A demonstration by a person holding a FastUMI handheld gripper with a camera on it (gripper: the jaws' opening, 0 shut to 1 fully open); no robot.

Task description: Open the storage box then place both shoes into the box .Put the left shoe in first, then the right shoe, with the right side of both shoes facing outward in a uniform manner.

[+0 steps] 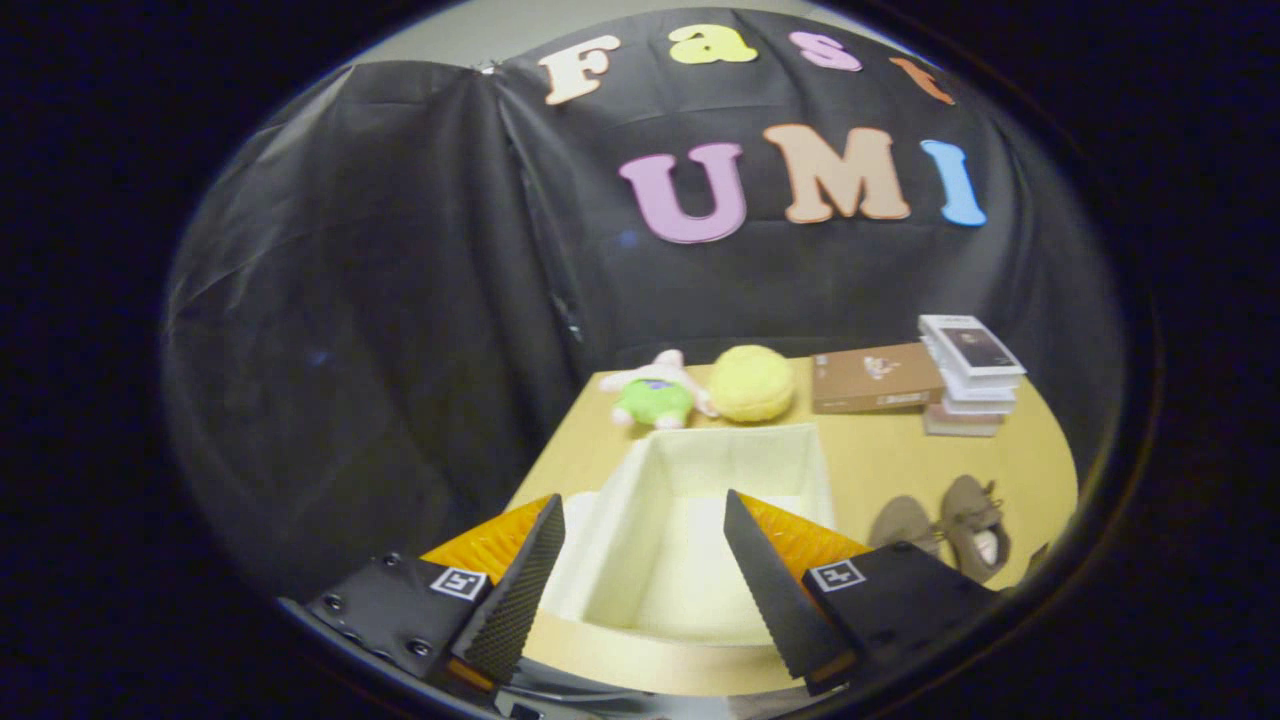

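Observation:
A cream storage box (800, 465) stands open on the yellow table (900, 460), its inside bare. My gripper (640, 515) hovers above the box's near part, its fingers (525, 580) spread wide open with nothing between them. To the right of the box, beyond the right finger, two tan lace-up shoes (945, 520) lie side by side on the table; the right-hand one shows its white lining.
At the table's far edge sit a plush toy in green clothes (655, 395), a yellow round plush (752, 382), a flat brown box (875, 378) and a stack of white books (970, 375). Black cloth walls the booth behind and to the left.

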